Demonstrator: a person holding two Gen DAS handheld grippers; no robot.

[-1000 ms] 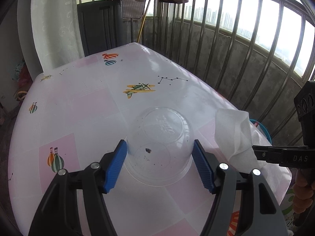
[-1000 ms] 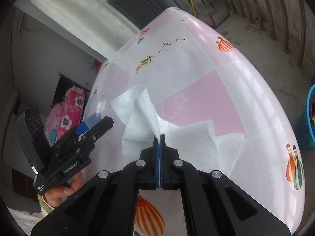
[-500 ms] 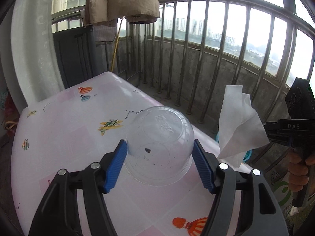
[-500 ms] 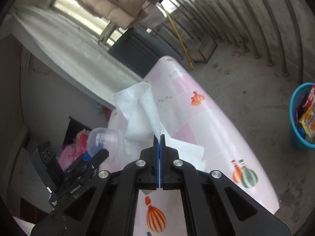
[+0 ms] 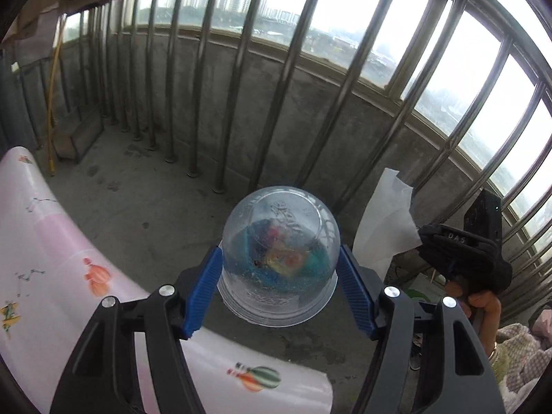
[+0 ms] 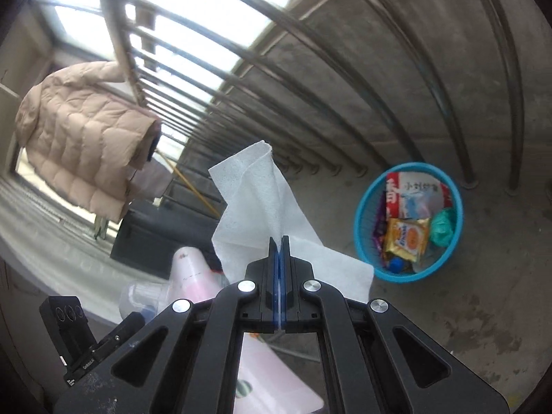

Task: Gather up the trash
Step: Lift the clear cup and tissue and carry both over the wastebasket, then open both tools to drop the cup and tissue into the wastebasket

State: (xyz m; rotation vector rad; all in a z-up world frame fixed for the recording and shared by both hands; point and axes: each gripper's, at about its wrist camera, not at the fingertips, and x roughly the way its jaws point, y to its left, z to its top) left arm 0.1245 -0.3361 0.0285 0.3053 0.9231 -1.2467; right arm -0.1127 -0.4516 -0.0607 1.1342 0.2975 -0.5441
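Note:
My left gripper [image 5: 279,253] is shut on a clear plastic cup [image 5: 279,207], its blue pads pressing both sides, and holds it upside-down over the concrete floor past the table's edge. Blue and coloured shapes show blurred through the cup. My right gripper [image 6: 280,241] is shut on a white tissue [image 6: 255,200] that stands up from its pads; in the left wrist view the tissue [image 5: 383,224] hangs just right of the cup. A blue basket [image 6: 358,220] with snack wrappers stands on the floor, right of the tissue.
The table with a pink-and-white cloth [image 5: 51,258] lies at lower left. Metal railing bars [image 5: 286,79] and a low concrete wall [image 5: 345,120] close the balcony ahead. A beige padded jacket [image 6: 79,131] hangs at the left. A person's hand [image 5: 483,307] holds the right gripper.
Both grippers swung off the table toward the railing, carrying the cup and the tissue out over the floor. The blue basket has come fully into the right wrist view.

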